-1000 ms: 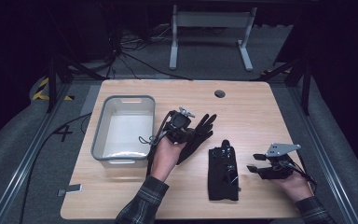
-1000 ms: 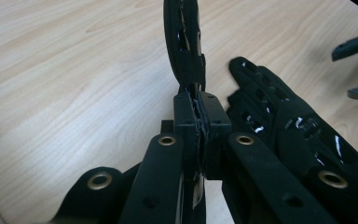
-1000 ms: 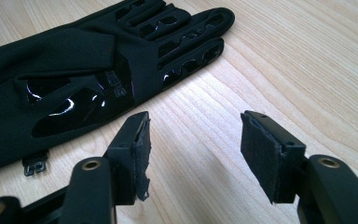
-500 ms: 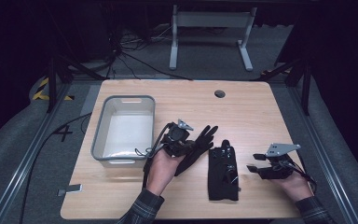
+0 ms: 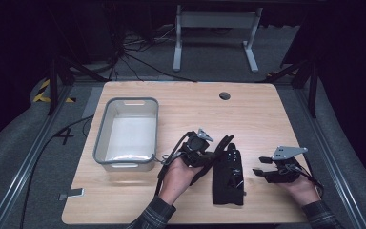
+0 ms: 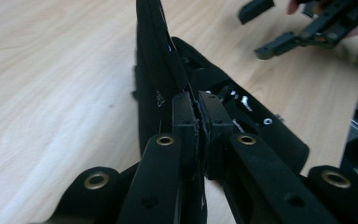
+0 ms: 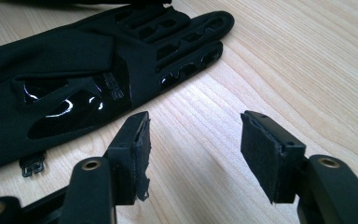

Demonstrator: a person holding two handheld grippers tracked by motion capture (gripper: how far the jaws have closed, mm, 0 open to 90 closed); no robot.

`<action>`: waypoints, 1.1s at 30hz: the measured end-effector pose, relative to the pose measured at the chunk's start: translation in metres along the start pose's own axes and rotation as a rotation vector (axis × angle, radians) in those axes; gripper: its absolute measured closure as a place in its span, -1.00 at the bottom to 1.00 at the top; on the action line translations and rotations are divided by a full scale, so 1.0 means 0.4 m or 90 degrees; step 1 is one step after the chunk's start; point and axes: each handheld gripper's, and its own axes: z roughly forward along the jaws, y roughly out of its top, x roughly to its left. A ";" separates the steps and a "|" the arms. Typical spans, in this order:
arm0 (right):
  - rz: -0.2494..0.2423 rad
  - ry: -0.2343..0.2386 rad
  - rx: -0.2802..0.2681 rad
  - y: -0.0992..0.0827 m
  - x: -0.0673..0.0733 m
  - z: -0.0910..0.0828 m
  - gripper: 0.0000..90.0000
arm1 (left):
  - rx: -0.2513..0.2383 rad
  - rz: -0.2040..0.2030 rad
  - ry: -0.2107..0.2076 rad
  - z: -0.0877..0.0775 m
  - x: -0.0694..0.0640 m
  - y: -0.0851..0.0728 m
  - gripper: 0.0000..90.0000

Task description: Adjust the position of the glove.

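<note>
Tool in our left hand (image 5: 205, 153) is clenched on a black glove (image 6: 161, 79), its two pads pinching a thin fold of the fabric between them, as the left gripper view shows. We see that glove hanging limp and narrow from the pinch, fingers stretched away over the bench (image 5: 181, 102), just beside a second black glove (image 5: 228, 174) that lies flat near the front edge. The flat glove is soft matte cloth with glossy raised patches on its back and a small printed logo, its fingers pointing away from us. Our left hand (image 5: 178, 176) comes in palm up from below, cradling its tool at a tilt toward the right. Our right tool (image 5: 263, 172) rests low over the wood to the right of the flat glove, jaws released and nothing between its worn foam pads (image 7: 142, 140). A grey plastic tub (image 5: 126, 164) with rounded corners sits on the pale wood-grain bench to the left.
</note>
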 end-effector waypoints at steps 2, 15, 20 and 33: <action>-0.001 0.000 0.000 0.000 0.000 0.000 -0.04 | 0.005 0.007 -0.016 0.019 -0.009 -0.001 0.91; -0.002 0.001 0.001 0.000 0.000 0.001 -0.04 | -0.004 0.024 -0.040 0.037 -0.013 -0.006 0.62; 0.000 0.003 0.000 0.000 0.001 0.002 -0.04 | 0.002 0.022 -0.019 0.020 0.008 -0.030 0.60; 0.000 0.045 -0.015 0.030 0.012 0.018 0.14 | 0.032 0.000 -0.009 0.022 0.050 -0.140 0.50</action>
